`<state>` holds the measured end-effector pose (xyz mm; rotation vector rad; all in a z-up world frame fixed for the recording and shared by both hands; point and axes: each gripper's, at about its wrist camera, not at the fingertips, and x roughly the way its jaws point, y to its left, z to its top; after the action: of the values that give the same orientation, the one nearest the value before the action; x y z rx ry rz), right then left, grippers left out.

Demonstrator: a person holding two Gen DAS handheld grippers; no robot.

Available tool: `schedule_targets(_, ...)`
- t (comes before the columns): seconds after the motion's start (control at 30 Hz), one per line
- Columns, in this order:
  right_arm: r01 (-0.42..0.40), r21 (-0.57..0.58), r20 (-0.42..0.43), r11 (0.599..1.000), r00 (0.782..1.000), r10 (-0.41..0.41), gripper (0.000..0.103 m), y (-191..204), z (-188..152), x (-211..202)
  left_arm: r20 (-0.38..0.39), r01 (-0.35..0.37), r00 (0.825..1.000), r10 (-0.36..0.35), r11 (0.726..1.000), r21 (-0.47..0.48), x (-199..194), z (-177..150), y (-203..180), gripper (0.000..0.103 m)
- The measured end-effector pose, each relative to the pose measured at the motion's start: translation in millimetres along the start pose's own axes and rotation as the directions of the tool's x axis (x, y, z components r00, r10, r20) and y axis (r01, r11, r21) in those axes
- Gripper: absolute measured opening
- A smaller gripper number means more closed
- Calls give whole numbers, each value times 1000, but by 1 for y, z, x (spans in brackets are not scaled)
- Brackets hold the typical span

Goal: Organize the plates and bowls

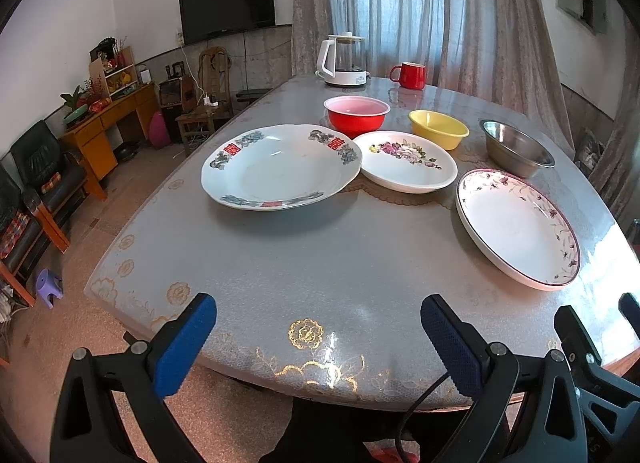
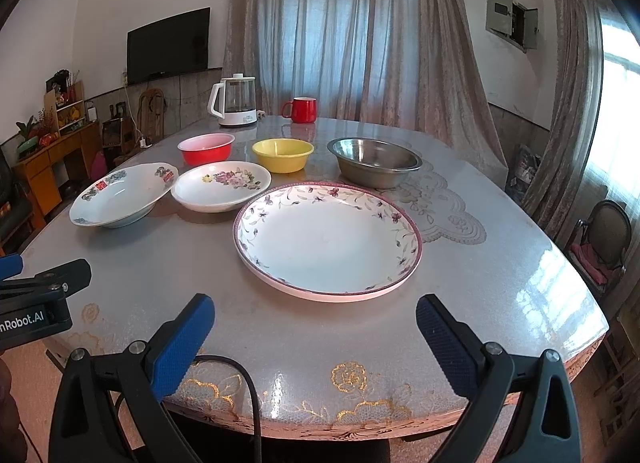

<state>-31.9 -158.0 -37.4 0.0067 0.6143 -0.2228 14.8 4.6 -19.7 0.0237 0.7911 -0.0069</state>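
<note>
Three plates lie on the grey table [image 1: 320, 263]: a white one with red and blue marks [image 1: 280, 165] at left, a smaller rose-printed one [image 1: 406, 161] in the middle, and a wide plate with a purple floral rim [image 2: 328, 239] at right. Behind them stand a red bowl [image 1: 356, 113], a yellow bowl [image 1: 438, 128] and a steel bowl [image 2: 374, 161]. My left gripper [image 1: 318, 337] hovers open over the near table edge, holding nothing. My right gripper [image 2: 316, 337] is open too, just short of the floral-rim plate.
A white kettle [image 1: 344, 61] and a red mug [image 1: 410, 75] stand at the table's far edge before grey curtains. A lace doily [image 2: 440, 203] lies under the steel bowl. A chair [image 2: 600, 239] is at right; desk and armchairs [image 1: 48, 179] are at left.
</note>
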Motion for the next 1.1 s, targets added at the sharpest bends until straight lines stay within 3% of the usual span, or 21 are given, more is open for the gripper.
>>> schedule_targets(1.1, -3, 20, -25, 1000, 1000, 3, 103, -5, -3, 5, -38, 9, 999, -9, 1000, 5, 8, -2, -2, 103)
